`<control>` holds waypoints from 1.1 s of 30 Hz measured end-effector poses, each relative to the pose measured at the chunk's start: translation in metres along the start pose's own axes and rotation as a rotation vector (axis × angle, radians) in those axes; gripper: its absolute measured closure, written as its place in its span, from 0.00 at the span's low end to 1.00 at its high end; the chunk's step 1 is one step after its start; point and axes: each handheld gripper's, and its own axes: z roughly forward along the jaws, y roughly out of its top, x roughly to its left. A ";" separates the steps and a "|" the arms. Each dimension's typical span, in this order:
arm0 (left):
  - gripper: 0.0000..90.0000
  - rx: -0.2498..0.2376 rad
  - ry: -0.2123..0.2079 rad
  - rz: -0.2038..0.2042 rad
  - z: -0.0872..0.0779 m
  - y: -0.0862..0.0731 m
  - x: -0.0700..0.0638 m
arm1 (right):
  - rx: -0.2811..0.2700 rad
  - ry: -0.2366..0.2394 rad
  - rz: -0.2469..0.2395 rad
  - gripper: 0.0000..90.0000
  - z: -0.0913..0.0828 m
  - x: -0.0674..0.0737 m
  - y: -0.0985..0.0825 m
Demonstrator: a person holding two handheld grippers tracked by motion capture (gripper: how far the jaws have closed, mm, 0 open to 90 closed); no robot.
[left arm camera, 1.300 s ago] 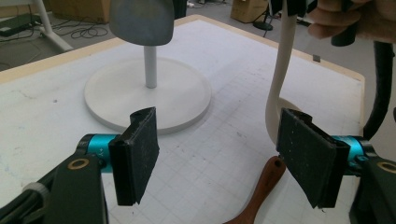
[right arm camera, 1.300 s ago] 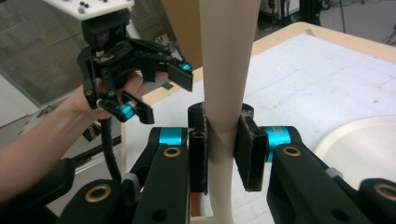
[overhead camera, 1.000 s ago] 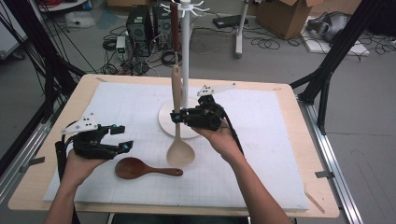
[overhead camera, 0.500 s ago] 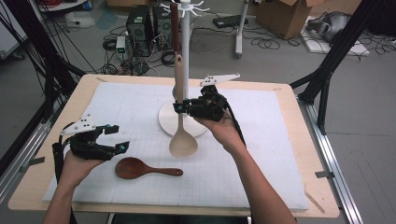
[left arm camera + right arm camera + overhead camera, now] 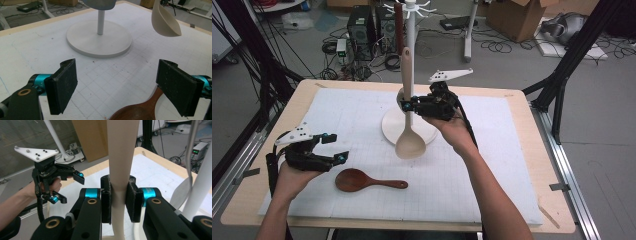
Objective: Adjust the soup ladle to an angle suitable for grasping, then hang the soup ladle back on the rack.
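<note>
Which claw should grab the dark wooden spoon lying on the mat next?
Left. The left claw is open right beside the dark spoon, while the right claw already grips the pale spoon.

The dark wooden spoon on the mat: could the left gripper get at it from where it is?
Probably yes. The left gripper hovers with jaws open just beside the dark wooden spoon, whose bowl lies near one jaw, and nothing lies between them. The right gripper holds the pale spoon well away.
</note>
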 end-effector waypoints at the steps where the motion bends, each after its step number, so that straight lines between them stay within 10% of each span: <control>1: 0.20 0.002 -0.001 0.001 0.000 0.000 0.000 | 0.001 0.000 -0.001 0.86 0.000 -0.001 0.001; 33: 0.20 0.006 -0.002 -0.008 0.002 -0.001 0.001 | -0.029 -0.077 -0.033 0.86 -0.007 -0.009 0.060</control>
